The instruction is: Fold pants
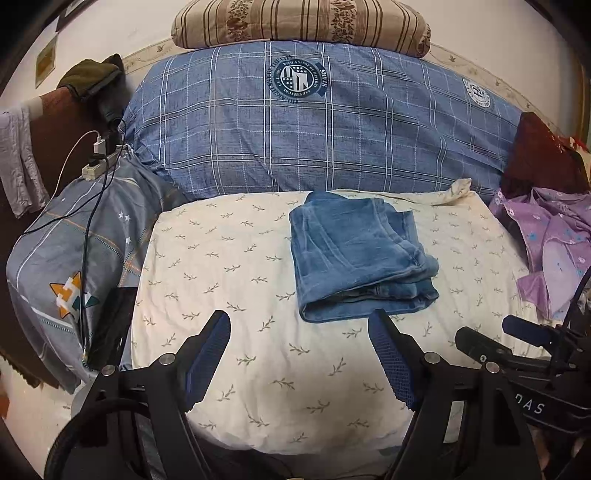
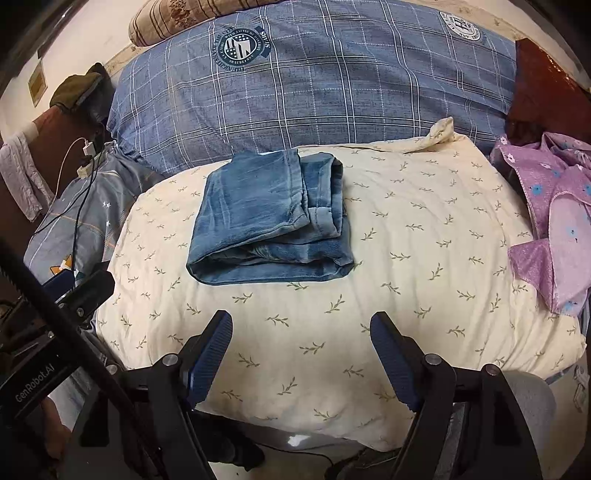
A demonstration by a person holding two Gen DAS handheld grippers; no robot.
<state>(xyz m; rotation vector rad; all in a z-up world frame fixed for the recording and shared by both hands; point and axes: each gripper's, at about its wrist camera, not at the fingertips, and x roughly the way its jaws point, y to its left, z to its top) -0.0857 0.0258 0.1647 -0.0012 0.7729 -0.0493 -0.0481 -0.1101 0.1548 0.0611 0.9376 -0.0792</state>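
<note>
Far left a brown headboard (image 1: pixel 55 107) with one grey cloth (image 1: pixel 18 162) draped over it and one dark green cap (image 1: pixel 88 75) on top. Just right of it, one power strip (image 1: pixel 99 164) on a grey pillow (image 1: pixel 74 236), one white and one black cable running off it, probably parked there to charge near the bed edge

Left gripper (image 1: pixel 299 332) hangs over the near edge of the cream sheet (image 1: pixel 221 258), fingers spread wide, nothing between them, not touching cloth. Looks pulled back, likely because folding is finished

Centre: one pair of jeans (image 1: pixel 354 251), the task's thing, lies on the cream sheet folded into a compact block, several layers stacked, fold edge toward the cameras, hems and seam edges showing on the right side. Reads as done or nearly done; top layer sits slightly skewed

Behind the jeans one big blue checked duvet (image 1: pixel 314 129) with two round crests, one striped pillow (image 1: pixel 303 26) on top at the wall, both pushed back, probably to leave flat work space

Right gripper (image 2: pixel 301 328) also over the near sheet edge, fingers wide apart, empty, clear of the jeans

Far right one purple flowered garment (image 2: pixel 554 221) in a loose heap, unfolded, well apart from the jeans, one dark red cloth (image 2: pixel 543 85) behind it
</note>
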